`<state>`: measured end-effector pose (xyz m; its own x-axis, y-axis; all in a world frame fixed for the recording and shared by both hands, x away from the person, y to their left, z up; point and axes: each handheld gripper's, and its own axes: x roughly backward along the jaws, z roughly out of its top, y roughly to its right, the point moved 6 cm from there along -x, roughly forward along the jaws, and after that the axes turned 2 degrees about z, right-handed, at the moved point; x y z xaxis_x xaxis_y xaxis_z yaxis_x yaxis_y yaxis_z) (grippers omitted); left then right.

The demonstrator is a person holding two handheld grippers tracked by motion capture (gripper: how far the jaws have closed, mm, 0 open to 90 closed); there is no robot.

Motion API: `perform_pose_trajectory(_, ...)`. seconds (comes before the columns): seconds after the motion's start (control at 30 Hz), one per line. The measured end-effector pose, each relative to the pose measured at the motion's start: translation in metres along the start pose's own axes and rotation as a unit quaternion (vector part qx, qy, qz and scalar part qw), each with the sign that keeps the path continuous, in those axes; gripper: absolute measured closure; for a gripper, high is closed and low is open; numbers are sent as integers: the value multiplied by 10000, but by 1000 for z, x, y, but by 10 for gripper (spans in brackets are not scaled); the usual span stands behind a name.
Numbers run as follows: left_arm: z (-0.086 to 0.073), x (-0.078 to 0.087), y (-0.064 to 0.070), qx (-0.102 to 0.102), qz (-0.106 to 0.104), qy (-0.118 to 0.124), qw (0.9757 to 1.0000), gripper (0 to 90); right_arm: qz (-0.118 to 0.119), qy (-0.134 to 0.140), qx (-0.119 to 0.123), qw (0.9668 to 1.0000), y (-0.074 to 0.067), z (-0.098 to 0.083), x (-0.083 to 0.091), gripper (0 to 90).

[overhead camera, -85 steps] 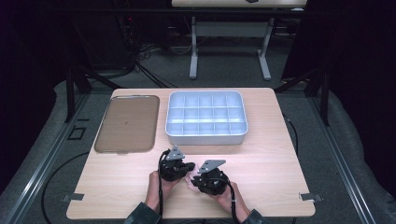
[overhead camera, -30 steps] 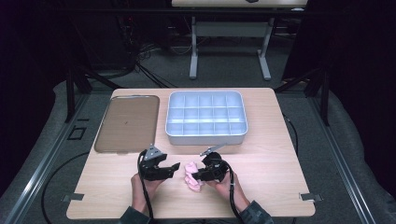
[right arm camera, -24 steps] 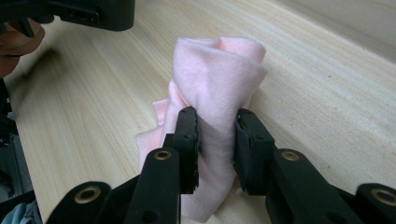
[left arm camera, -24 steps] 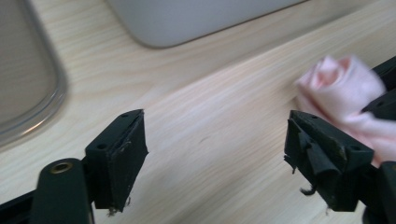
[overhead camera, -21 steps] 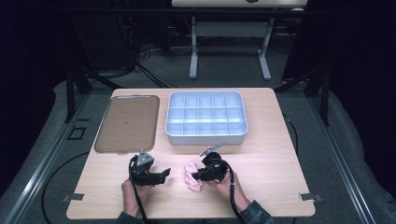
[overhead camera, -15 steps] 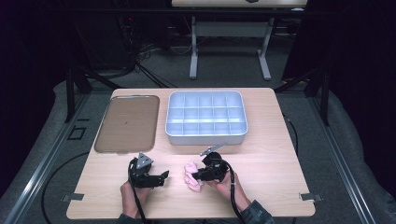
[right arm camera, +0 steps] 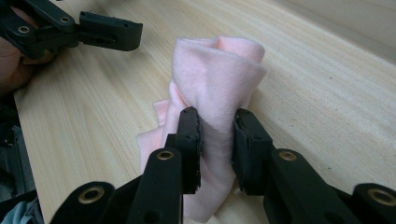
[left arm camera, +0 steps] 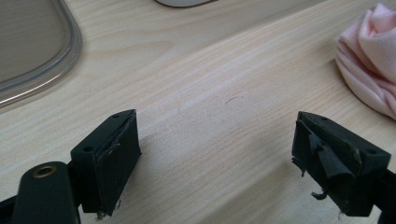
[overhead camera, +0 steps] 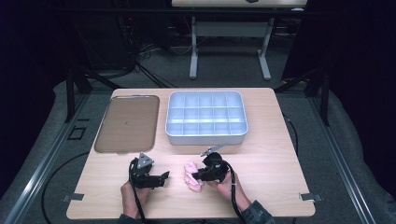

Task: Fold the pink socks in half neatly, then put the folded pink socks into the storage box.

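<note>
The worktop [overhead camera: 280, 154] is pale wood with fine straight grain lines, smooth and flat. Near the person's edge, the left gripper [overhead camera: 163, 177] rests low over bare wood. Its black fingers [left arm camera: 109, 158] have just been opening; now they stand wide apart with nothing between them. Just to its right lies a pink cloth [overhead camera: 191, 173], soft and bunched into folds. The right gripper [overhead camera: 196, 175] has its fingers [right arm camera: 189, 140] clenched on a thick fold of that cloth, one on each side. In the right gripper view the pinched fold stands up from the wood, and the lump's long side runs away from the gripper, toward the left gripper.

Farther back on the left is a flat brownish lid [overhead camera: 127, 122], long with round corners and a clear raised rim. Beside it sits a pale grey tray [overhead camera: 205, 137] split into many small square boxes. Behind the worktop, the floor [overhead camera: 224, 70] is grey, and the room is dark, with black cables and a table's white legs [overhead camera: 194, 51].
</note>
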<state>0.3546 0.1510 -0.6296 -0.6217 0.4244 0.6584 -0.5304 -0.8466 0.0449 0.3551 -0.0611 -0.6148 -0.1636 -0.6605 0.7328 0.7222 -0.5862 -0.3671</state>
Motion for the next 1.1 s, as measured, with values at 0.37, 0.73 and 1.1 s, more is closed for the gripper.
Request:
perform_pose_trajectory(0.37, 0, -2, 2, -127, 127, -41, 9998, 150, 107, -2, 111, 9999, -1, -2, 5, 757)
perform_pose_trajectory(0.73, 0, -3, 4, -237, 221, -90, 9994, 142, 168, 540, 274, 9980, -10, 4, 19, 757)
perform_pose_trajectory(1.1, 1, -4, 4, -233, 258, -120, 9993, 138, 28, 966, 569, 9937, -15, 20, 54, 757)
